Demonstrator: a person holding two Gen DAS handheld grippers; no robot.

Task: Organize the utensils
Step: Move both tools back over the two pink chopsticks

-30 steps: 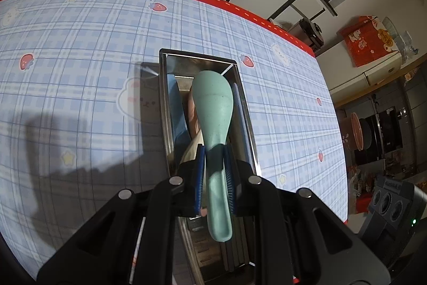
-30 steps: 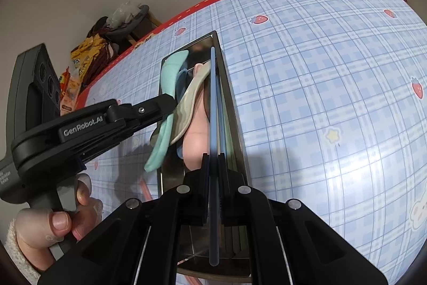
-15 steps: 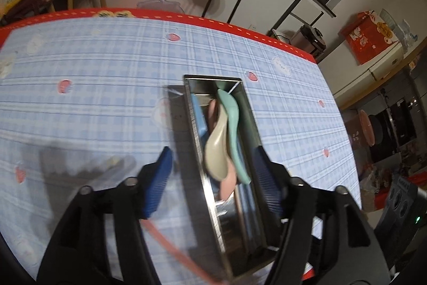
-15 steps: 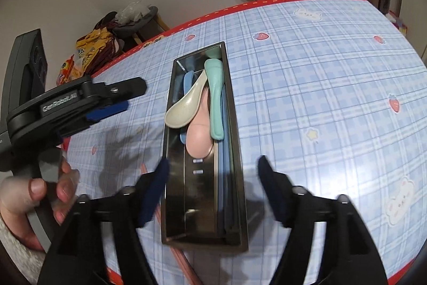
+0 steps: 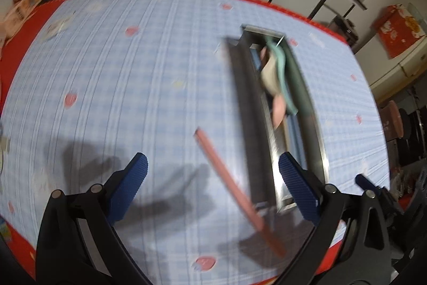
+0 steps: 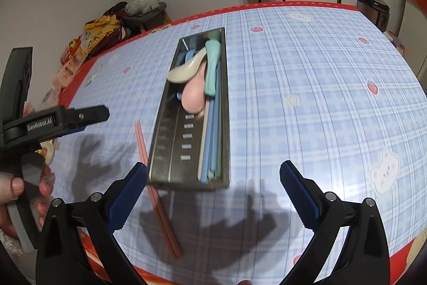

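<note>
Clearly both tools are free: the left hand-held gripper point(image 5: 212, 175) and the right hand-held gripper point(image 6: 213, 179) hang above the table point(image 6: 307, 103) with jaws spread wide and nothing between them, probably ready for the next pick. The steel tray point(image 6: 225, 103) holds a mint spoon point(image 6: 212, 71), a cream spoon point(image 6: 184, 71), a pink spoon point(image 6: 193, 95) and blue chopsticks point(image 6: 210, 140) laid lengthwise. Pink chopsticks point(image 6: 157, 194) lie outside, just beside its left wall, so they look like what remains.
</note>
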